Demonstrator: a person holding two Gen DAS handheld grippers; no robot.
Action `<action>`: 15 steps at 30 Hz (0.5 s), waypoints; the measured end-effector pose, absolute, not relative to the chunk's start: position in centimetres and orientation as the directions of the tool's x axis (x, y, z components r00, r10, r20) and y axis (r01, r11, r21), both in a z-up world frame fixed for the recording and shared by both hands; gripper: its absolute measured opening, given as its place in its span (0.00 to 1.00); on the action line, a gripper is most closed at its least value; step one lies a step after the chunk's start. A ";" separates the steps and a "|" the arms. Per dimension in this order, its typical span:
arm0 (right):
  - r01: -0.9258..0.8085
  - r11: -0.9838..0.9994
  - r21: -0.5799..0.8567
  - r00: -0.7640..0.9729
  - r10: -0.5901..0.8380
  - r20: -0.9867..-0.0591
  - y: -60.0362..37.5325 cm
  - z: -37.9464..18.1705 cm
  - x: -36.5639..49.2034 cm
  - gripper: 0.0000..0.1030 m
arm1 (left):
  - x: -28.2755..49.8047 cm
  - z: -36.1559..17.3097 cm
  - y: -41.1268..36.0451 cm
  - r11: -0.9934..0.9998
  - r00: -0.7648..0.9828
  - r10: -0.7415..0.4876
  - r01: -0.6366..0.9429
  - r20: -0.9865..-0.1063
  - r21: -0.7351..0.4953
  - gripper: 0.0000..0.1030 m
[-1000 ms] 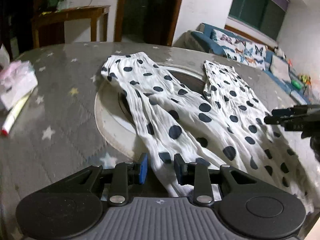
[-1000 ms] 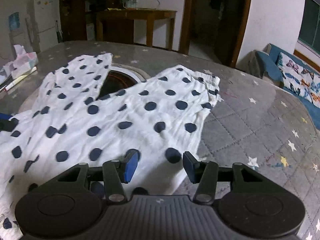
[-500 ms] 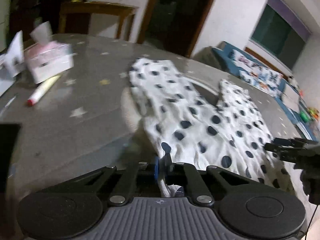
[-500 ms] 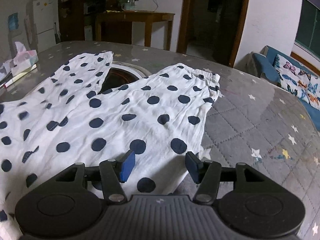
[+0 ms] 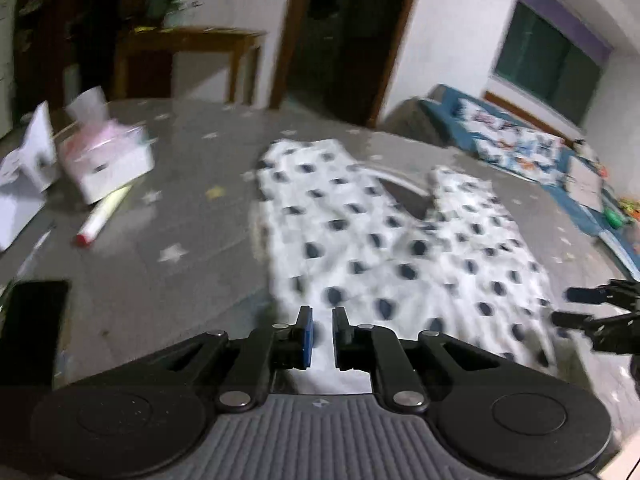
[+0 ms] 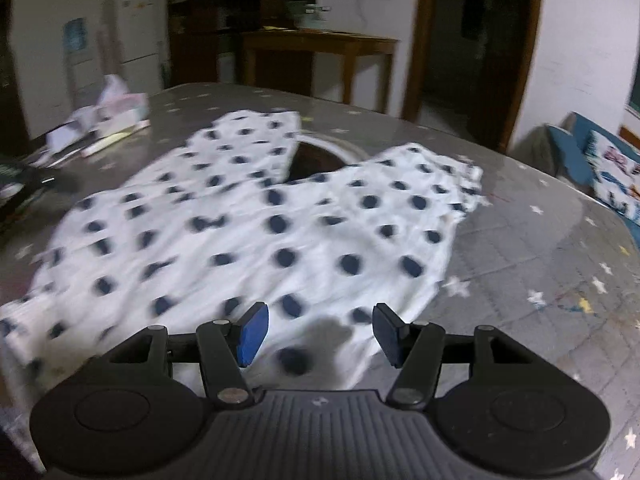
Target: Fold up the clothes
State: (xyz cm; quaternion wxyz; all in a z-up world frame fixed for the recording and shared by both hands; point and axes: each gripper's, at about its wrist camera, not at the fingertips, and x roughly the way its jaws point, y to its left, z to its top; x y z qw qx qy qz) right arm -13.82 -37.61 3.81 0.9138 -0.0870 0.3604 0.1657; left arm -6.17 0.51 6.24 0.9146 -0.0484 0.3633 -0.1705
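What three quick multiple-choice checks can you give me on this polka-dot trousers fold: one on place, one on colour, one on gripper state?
1. Where is the tissue box relative to the polka-dot trousers in the left wrist view?
A. left of them
B. on top of them
C. right of them

2. What colour are the trousers' dots?
A. red
B. dark navy
C. yellow

3. How are the right gripper fingers set?
A. clamped on cloth
B. spread apart above the cloth
C. out of view

Answers:
1. A, the box sits on the table left of the cloth.
2. B, dark spots on white fabric.
3. B, a wide gap shows between the blue pads, while the left gripper pinches the hem.
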 end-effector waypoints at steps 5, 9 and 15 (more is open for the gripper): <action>-0.462 0.887 -0.001 0.639 0.332 -0.694 -35.3 4.2 -16.3 0.57 | -6.4 4.9 -2.6 0.899 0.620 -0.421 0.381 -0.662 -0.215 0.11; -0.515 0.857 0.003 0.603 0.364 -0.710 -34.3 3.4 -17.8 0.57 | -6.9 3.7 -3.3 0.891 0.595 -0.419 0.415 -0.686 -0.184 0.10; -0.479 0.878 0.013 0.579 0.327 -0.747 -35.2 2.1 -19.9 0.57 | -7.5 2.3 -2.1 0.902 0.581 -0.383 0.402 -0.719 -0.156 0.10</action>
